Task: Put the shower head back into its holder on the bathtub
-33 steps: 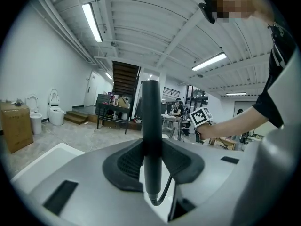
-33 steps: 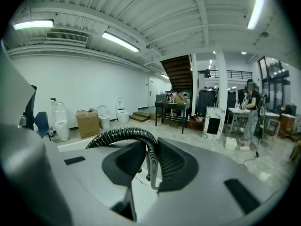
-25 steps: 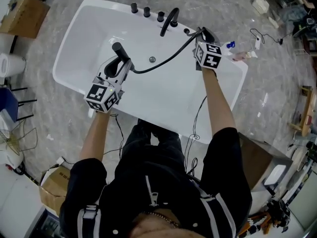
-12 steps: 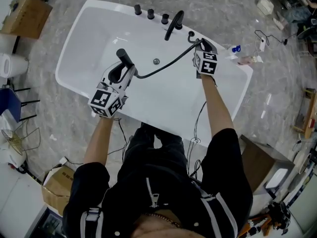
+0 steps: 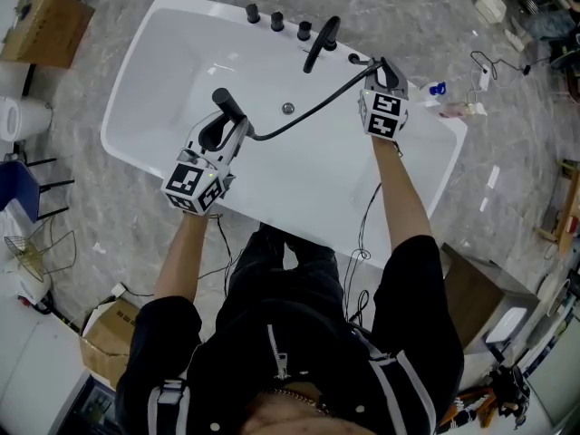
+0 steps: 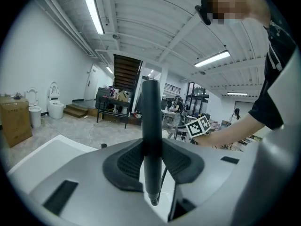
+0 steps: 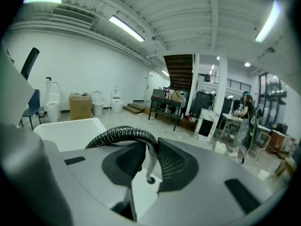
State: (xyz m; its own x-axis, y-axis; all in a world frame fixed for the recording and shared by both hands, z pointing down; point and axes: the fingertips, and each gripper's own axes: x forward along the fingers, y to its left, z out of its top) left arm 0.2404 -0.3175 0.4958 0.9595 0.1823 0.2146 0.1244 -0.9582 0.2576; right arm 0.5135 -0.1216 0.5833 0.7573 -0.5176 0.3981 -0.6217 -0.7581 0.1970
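Note:
In the head view the white bathtub [image 5: 163, 53] lies below me. My left gripper [image 5: 225, 127] is over the tub's middle, shut on the black shower head [image 5: 223, 107], whose straight handle [image 6: 151, 126] stands upright between the jaws of my left gripper [image 6: 151, 160]. A black hose [image 5: 313, 107] runs from it to my right gripper [image 5: 377, 69] at the far rim, just right of the small round holder [image 5: 354, 59]. My right gripper [image 7: 149, 163] is shut on the ribbed hose [image 7: 120, 135], which bends down between the pads.
A black spout [image 5: 319, 42] and three black knobs [image 5: 277, 21] line the tub's far rim. Cardboard boxes [image 5: 50, 25] stand on the marble floor to the left, small bottles and a cable [image 5: 453, 98] to the right. A thin cable [image 5: 361, 234] hangs over the tub's near edge.
The right gripper has sunk a little and rolled slightly by the far rim, still gripping the hose. The left gripper with the shower head has dropped slightly.

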